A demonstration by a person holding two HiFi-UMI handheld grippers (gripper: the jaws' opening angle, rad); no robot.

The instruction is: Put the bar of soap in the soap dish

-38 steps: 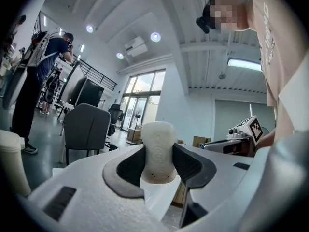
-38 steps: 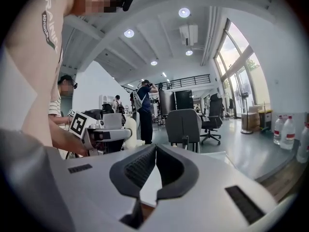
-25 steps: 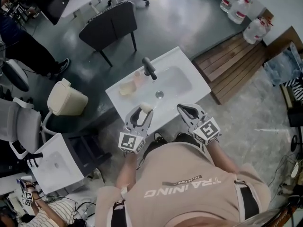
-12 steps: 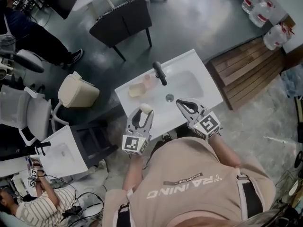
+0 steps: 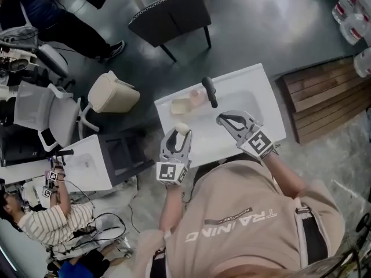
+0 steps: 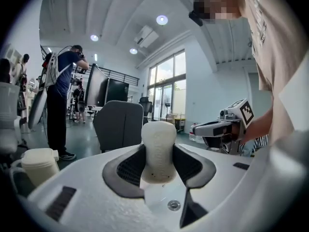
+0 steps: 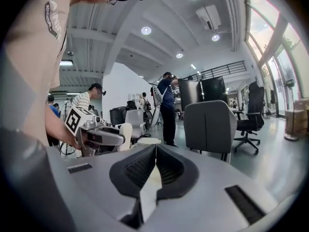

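Note:
A pale cream bar of soap (image 5: 182,128) stands upright between the jaws of my left gripper (image 5: 180,135), which is shut on it over the near rim of the white sink (image 5: 264,106). In the left gripper view the soap (image 6: 158,139) fills the gap between the dark pads (image 6: 126,170). The cream soap dish (image 5: 180,105) lies on the sink's left ledge, beyond the soap and next to a pink object (image 5: 198,96). My right gripper (image 5: 221,119) hovers over the basin, shut on nothing, its pads (image 7: 140,166) pressed together.
A black faucet (image 5: 208,91) rises behind the basin. A dark chair (image 5: 171,13) and a cream bin (image 5: 112,92) stand beyond the sink, a wooden pallet (image 5: 324,94) to its right. A second small sink unit (image 5: 81,161) and a seated person (image 5: 52,225) are at the left.
The head view has shifted, so the sink sits further right and lower. Both grippers keep their places over the sink's near side, the left still holding the soap.

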